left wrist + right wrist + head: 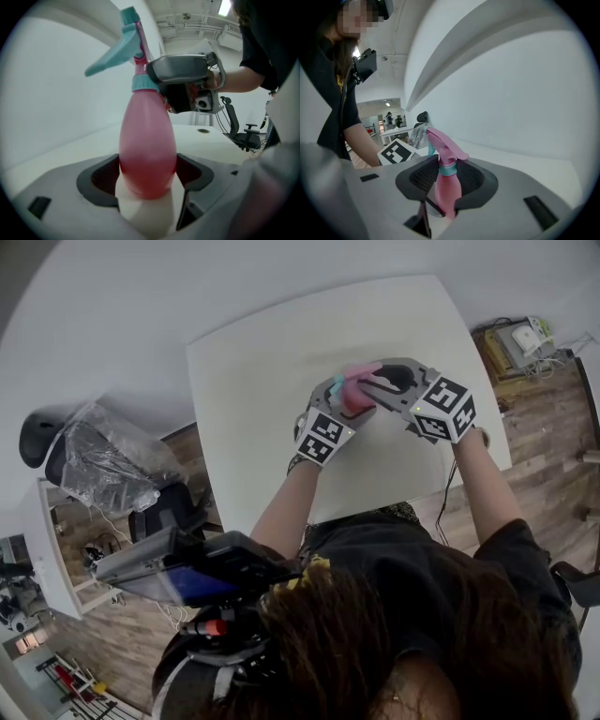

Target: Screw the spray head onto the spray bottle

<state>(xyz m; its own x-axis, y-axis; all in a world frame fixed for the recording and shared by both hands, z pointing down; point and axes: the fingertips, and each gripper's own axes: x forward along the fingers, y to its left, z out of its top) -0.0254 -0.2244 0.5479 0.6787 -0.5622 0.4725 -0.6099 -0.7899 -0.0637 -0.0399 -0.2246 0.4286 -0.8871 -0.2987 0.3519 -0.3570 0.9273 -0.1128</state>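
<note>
A pink spray bottle (147,140) stands upright over the white table (253,371), with a teal spray head (124,47) on its neck. My left gripper (147,174) is shut on the bottle's lower body. My right gripper (446,180) comes in from the other side, and its pads close on the teal collar of the spray head (446,169), just above the bottle's body (447,194). In the head view both grippers meet at the bottle (354,395) over the far middle of the table, the left gripper (342,401) below and the right gripper (372,382) beside it.
A black chair draped in clear plastic (103,460) stands left of the table, beside a white desk (56,549). A low cabinet with devices (520,338) sits on the wooden floor at the upper right. An office chair (239,136) stands beyond the table.
</note>
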